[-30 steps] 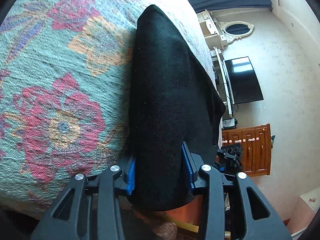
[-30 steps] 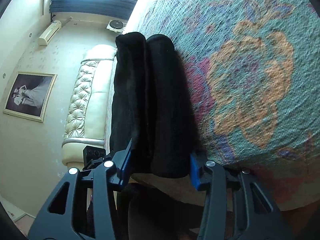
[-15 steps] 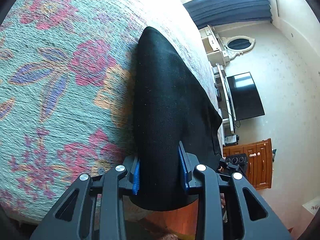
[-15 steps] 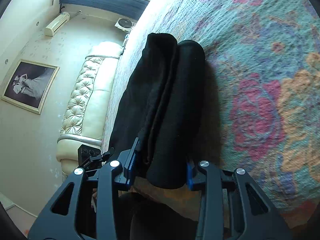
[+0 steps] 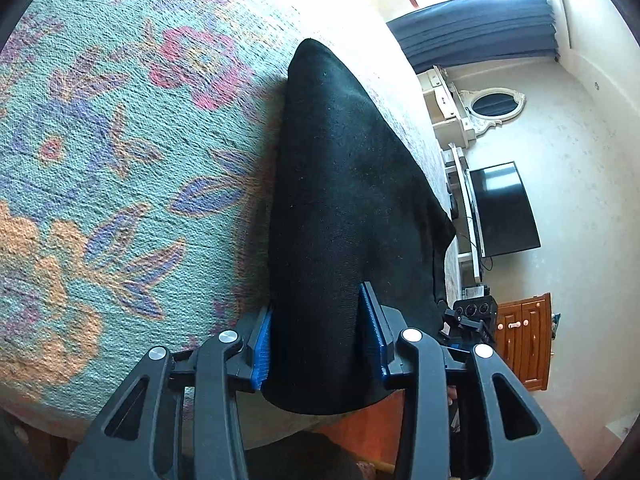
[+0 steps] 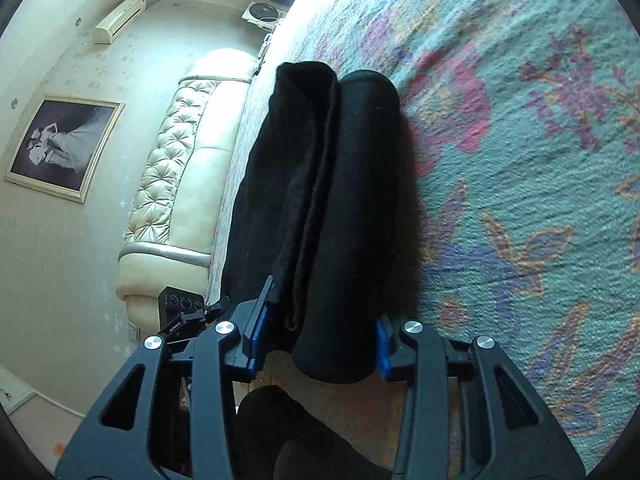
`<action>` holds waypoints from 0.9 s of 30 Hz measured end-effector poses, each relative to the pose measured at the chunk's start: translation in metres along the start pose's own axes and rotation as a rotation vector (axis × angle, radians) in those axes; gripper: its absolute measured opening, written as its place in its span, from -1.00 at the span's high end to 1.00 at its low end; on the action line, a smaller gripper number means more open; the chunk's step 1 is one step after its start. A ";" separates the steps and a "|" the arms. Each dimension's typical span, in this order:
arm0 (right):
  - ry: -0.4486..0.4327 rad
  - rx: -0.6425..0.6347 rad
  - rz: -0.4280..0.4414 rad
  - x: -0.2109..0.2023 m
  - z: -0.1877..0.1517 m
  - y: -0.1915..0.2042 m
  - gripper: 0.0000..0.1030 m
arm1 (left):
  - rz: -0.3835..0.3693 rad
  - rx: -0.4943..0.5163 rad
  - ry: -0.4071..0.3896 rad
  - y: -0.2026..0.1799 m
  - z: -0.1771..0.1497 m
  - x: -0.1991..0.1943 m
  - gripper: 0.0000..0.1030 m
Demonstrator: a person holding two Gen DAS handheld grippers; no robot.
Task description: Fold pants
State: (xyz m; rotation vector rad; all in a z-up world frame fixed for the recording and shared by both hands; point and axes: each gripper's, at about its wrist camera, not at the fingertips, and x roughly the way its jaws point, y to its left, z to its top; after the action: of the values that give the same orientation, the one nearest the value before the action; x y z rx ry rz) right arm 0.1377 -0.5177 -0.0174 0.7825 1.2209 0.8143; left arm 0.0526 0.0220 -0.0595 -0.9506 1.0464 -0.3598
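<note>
The black pants (image 5: 344, 208) are folded into a thick bundle that rests on the floral bedspread (image 5: 120, 168). My left gripper (image 5: 320, 340) is shut on one end of the bundle, its blue pads pressed against both sides. My right gripper (image 6: 320, 340) is shut on the other end of the pants (image 6: 332, 208), where the stacked folded layers show edge-on. Each view shows the other gripper's body past the bundle, low at the bed's edge.
The teal bedspread (image 6: 520, 200) with red and orange flowers covers the bed. A cream tufted headboard (image 6: 176, 176) is on one side. A TV (image 5: 504, 208), a white dresser with an oval mirror (image 5: 496, 104) and a wooden cabinet (image 5: 524, 340) stand beyond the bed.
Both grippers have carried the folded bundle farther across the bedspread; the flower pattern beneath has shifted. The jaws closed a little tighter on the pants.
</note>
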 end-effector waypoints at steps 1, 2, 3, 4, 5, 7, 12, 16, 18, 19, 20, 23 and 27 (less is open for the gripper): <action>0.000 0.005 0.010 -0.003 -0.002 -0.003 0.11 | 0.004 0.011 0.003 -0.001 0.001 -0.002 0.19; -0.003 0.007 0.021 -0.007 -0.003 -0.003 0.01 | 0.008 0.023 0.004 -0.004 0.002 -0.004 0.12; -0.003 0.007 0.031 -0.011 -0.003 -0.002 -0.05 | 0.006 0.036 0.000 -0.006 0.003 -0.009 -0.08; -0.009 0.002 0.035 -0.016 -0.003 -0.001 -0.24 | -0.005 0.047 -0.018 -0.006 0.006 -0.015 -0.20; -0.020 -0.008 0.030 -0.020 0.000 0.002 -0.41 | -0.019 0.055 -0.043 -0.006 0.010 -0.022 -0.40; -0.045 -0.035 0.002 -0.025 0.007 0.005 -0.59 | -0.047 0.071 -0.083 -0.005 0.021 -0.030 -0.47; -0.066 -0.044 -0.044 -0.011 0.037 0.004 -0.62 | -0.065 0.058 -0.080 -0.006 0.053 -0.010 -0.48; -0.081 -0.050 -0.065 0.010 0.067 0.008 -0.62 | -0.066 0.048 -0.060 -0.001 0.082 0.018 -0.48; -0.081 -0.038 -0.060 0.020 0.078 0.007 -0.62 | -0.051 0.047 -0.047 0.000 0.095 0.034 -0.48; -0.076 -0.035 -0.060 0.025 0.083 0.007 -0.62 | -0.042 0.044 -0.038 0.001 0.101 0.041 -0.48; -0.070 -0.036 -0.060 0.029 0.087 0.007 -0.62 | -0.034 0.037 -0.034 0.003 0.107 0.047 -0.48; -0.053 -0.045 -0.057 0.035 0.093 0.008 -0.62 | -0.057 0.026 -0.047 0.005 0.121 0.058 -0.48; -0.048 -0.084 -0.115 0.038 0.090 0.007 -0.12 | -0.077 0.042 -0.049 0.001 0.130 0.067 -0.21</action>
State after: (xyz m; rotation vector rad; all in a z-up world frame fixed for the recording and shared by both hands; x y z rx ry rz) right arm 0.2307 -0.4877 -0.0145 0.6544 1.1707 0.7432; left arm 0.1964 0.0421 -0.0769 -0.9590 0.9556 -0.4189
